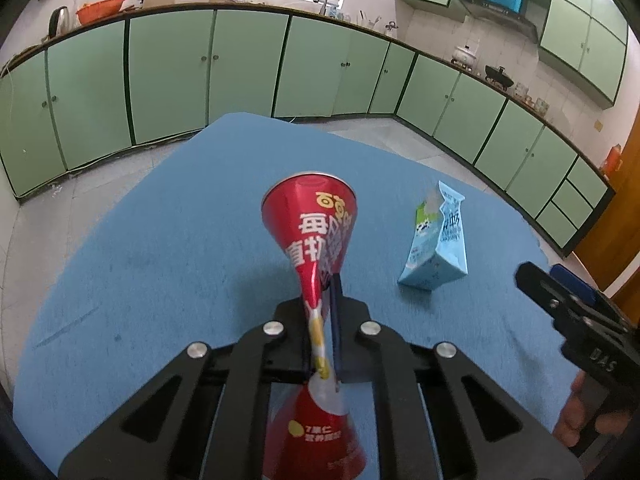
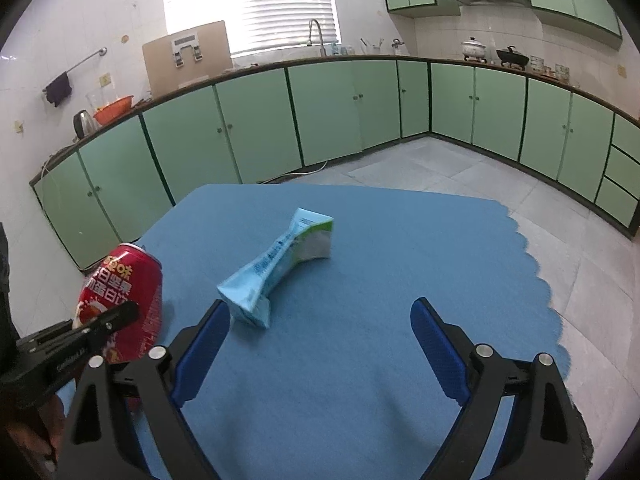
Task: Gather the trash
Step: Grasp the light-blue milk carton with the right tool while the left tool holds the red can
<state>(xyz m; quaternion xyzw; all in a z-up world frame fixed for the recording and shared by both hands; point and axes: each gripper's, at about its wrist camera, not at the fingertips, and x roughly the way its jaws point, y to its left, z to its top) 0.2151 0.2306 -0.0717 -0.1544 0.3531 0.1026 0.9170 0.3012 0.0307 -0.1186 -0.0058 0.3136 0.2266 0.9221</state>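
Observation:
My left gripper [image 1: 326, 308] is shut on a red drink can [image 1: 310, 220], crushing its middle flat between the jaws; the can is held above the blue table cloth [image 1: 160, 260]. The can also shows in the right wrist view [image 2: 124, 296] at the left, with the left gripper [image 2: 100, 324] around it. A crumpled light-blue milk carton [image 1: 438, 240] lies on the cloth to the right of the can. In the right wrist view the carton [image 2: 280, 264] lies just ahead of my right gripper [image 2: 320, 316], which is open and empty. The right gripper [image 1: 560, 300] also shows in the left wrist view.
The blue cloth [image 2: 400, 260] covers the table, with a scalloped edge at the right. Green kitchen cabinets [image 2: 320, 116] run along the walls beyond a tiled floor [image 2: 440, 168]. The counter holds a kettle [image 2: 82, 124], an orange basin [image 2: 114, 110] and pots.

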